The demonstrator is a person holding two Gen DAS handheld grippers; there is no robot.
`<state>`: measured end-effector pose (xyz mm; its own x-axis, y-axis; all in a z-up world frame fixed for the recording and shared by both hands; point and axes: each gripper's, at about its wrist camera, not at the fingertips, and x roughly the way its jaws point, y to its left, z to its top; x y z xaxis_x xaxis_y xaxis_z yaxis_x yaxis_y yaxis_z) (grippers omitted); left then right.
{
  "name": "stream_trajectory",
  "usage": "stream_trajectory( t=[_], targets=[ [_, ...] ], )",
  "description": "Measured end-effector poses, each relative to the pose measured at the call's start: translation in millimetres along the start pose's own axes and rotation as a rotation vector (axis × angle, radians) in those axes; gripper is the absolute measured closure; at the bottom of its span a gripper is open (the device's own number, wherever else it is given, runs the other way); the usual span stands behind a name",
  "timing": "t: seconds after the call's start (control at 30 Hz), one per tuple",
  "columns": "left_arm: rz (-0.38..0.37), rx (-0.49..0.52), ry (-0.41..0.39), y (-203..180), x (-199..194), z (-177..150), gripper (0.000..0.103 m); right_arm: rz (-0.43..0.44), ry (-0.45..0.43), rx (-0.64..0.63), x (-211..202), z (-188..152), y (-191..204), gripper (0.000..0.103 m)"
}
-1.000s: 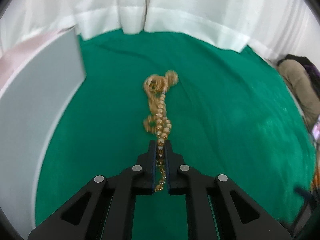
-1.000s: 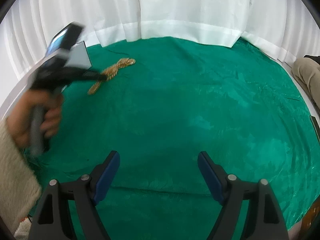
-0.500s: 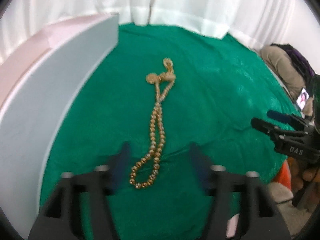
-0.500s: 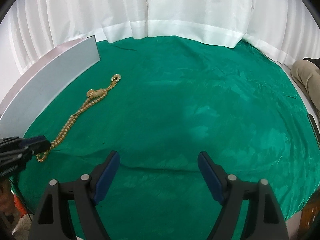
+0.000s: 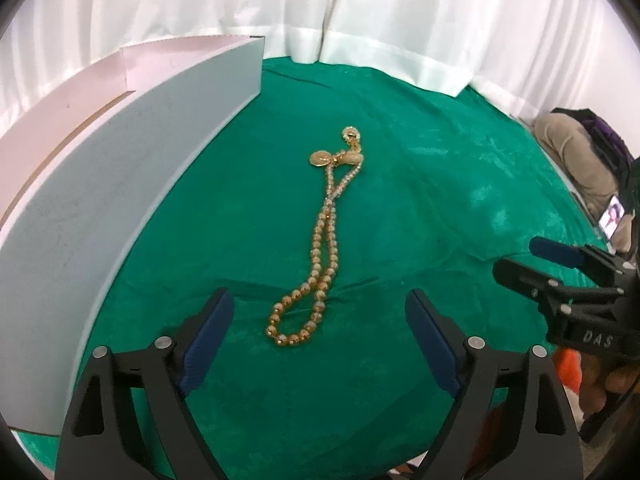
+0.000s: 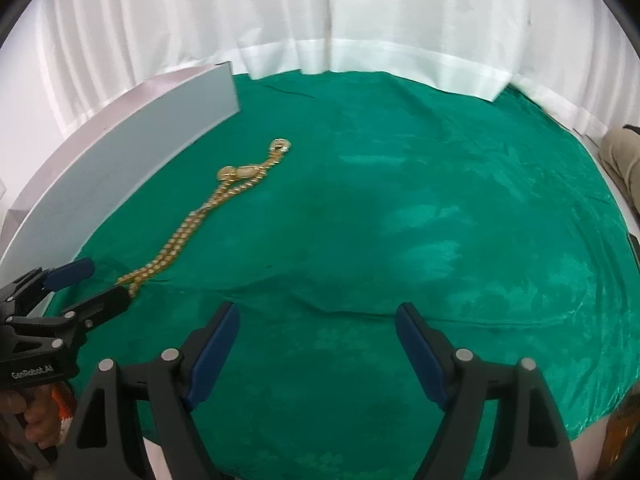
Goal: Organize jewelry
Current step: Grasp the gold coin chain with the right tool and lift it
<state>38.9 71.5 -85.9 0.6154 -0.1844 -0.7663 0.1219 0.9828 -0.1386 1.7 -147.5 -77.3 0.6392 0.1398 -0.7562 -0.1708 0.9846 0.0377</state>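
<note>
Green cloth on the worktop (image 5: 460, 208) carries the necklace (image 5: 320, 248) stretched straight beside the box (image 5: 132, 184), just released by the left hand-held gripper (image 5: 320, 340), whose jaws have been opening and stand apart like the right hand-held gripper (image 6: 316, 344); next likely lifting it into the box.

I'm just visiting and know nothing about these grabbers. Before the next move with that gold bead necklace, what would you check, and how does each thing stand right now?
1. Necklace lies stretched out on the green cloth, all in view: ok.
2. Left gripper jaws have just been opening and stand wide; the near loop of beads lies between the fingers, not pinched: ok.
3. Right gripper open, with nothing between its fingers: ok.
4. The two grippers are apart, not touching: ok.
5. White box stands beside the necklace, not on it: ok.
6. Room inside the box for the necklace: cannot tell.
</note>
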Motion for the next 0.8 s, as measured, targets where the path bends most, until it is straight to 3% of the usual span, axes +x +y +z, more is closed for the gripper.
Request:
stream_trajectory(
  t=[0.5,0.67,0.8],
  targets=[
    [0.100,-0.045,0.058,11.8,2.2,3.4,0.010,0.109,0.013,-0.086,3.5,-3.9,23.1,0.021],
    [0.099,-0.071,0.035,18.4,-5.1,3.1,0.010,0.163,-0.041,-0.140,3.3,30.8,15.5,0.021],
    [0.095,-0.096,0.030,25.9,-6.4,1.6,0.010,0.163,-0.027,-0.247,32.2,66.3,22.7,0.021]
  ],
)
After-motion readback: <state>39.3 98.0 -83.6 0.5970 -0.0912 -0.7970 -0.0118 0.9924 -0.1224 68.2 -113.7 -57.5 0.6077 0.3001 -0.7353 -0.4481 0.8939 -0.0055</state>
